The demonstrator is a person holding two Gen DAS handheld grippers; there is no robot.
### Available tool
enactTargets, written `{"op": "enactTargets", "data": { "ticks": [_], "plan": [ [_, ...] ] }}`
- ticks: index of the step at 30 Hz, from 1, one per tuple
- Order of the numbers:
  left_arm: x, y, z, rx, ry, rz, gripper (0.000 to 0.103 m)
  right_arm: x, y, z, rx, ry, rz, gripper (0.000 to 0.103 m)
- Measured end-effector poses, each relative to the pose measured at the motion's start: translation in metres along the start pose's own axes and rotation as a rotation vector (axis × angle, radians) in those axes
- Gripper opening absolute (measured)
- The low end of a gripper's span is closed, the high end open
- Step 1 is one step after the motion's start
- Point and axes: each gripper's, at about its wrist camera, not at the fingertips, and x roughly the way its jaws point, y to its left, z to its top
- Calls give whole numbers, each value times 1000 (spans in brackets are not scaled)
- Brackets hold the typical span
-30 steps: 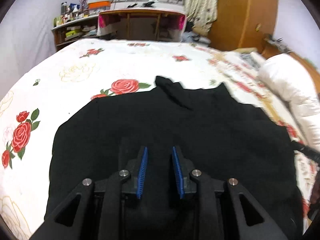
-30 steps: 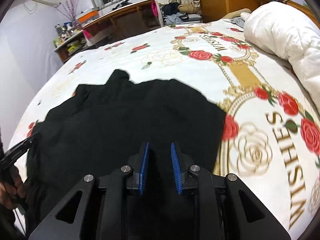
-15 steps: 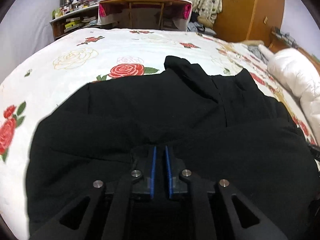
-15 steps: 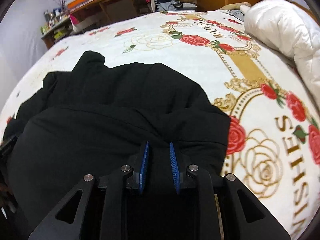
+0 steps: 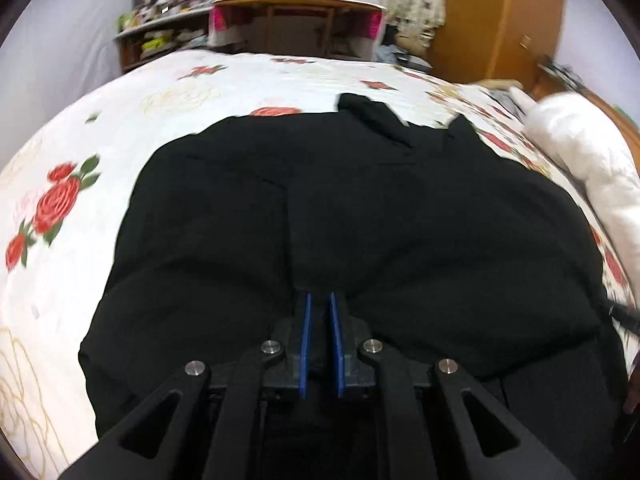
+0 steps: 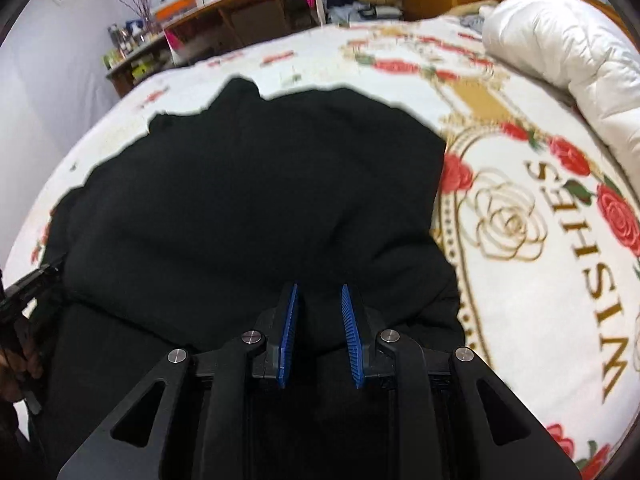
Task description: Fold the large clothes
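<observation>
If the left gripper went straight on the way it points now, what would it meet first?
Most likely more of the black cloth garment that the left gripper already pinches; the rose-printed white bedspread lies beyond it.

Garment (image 5: 360,208): on the bed (image 5: 224,92), spread ahead of both pairs of jaws, its near fold between them. Left gripper (image 5: 319,300) and right gripper (image 6: 318,292): at that near fold. Quilt (image 6: 560,48): on the bed, right of and beyond the jaws. Desk (image 5: 296,16): behind the bed, far ahead. Shelf (image 5: 160,36): left of the desk
</observation>
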Motion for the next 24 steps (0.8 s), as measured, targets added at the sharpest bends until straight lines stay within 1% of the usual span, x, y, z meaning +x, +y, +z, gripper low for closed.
{"op": "enactTargets", "data": {
  "ticks": [1,3,6,8,11,14,17,18,19,21,24],
  "plan": [
    [2,2,2,-10,5,0,15,4,0,1,-5,5,-3,23],
    [7,5,1,-10,21,-9,16,10,0,3,-18,17,-9,23],
    [-3,3,4,-2,38,11,16,3,3,5,-15,39,-31,23],
    [-21,4,2,-20,36,3,16,-15,6,4,-6,24,-36,23],
    [-50,8,-8,-26,23,-7,16,-49,11,-7,-6,-9,-28,23],
    [-78,11,-27,-25,24,-15,16,-86,16,-24,-7,-46,-27,23],
    [-108,9,-48,-8,7,-21,16,-113,22,-38,-9,-78,-29,23],
    [-118,9,-55,-4,1,-23,18,-123,25,-45,-10,-91,-31,23],
    [-127,9,-61,-1,-2,-26,22,-133,28,-53,-11,-100,-29,23],
    [-142,10,-74,4,-9,-23,28,-145,32,-65,-12,-106,-26,23],
    [-160,14,-89,-1,-12,-15,28,-159,38,-86,-16,-102,-17,23]
  ]
}}
